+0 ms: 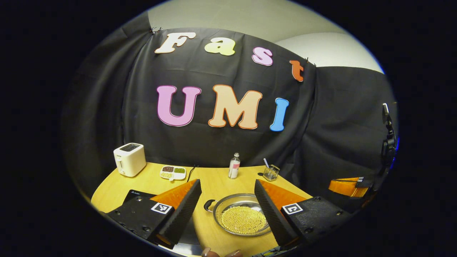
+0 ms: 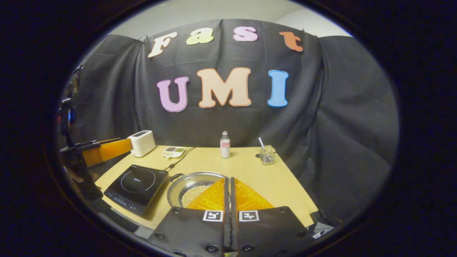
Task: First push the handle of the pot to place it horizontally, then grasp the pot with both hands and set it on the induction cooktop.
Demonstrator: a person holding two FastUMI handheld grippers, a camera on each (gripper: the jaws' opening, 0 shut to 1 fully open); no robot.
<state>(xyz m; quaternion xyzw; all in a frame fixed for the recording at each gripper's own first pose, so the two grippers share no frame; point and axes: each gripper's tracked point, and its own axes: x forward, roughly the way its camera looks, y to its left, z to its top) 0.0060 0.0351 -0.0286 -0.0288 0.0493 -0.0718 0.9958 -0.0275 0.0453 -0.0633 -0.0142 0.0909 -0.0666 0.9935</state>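
Left gripper view: my left gripper (image 1: 228,208) hangs with fingers spread wide over the near table edge, the pot (image 1: 242,214) of pale beads between and beyond them, its small dark handle (image 1: 209,204) pointing toward the left finger, apparently untouched. Right gripper view: my right gripper (image 2: 228,189) has its fingers pressed together, tips just above the pot's near rim, pinching nothing; the induction cooktop (image 2: 137,185) sits just left of the pot. I'd nudge the handle low with closed tips, slowly, so the pot turns without sliding.
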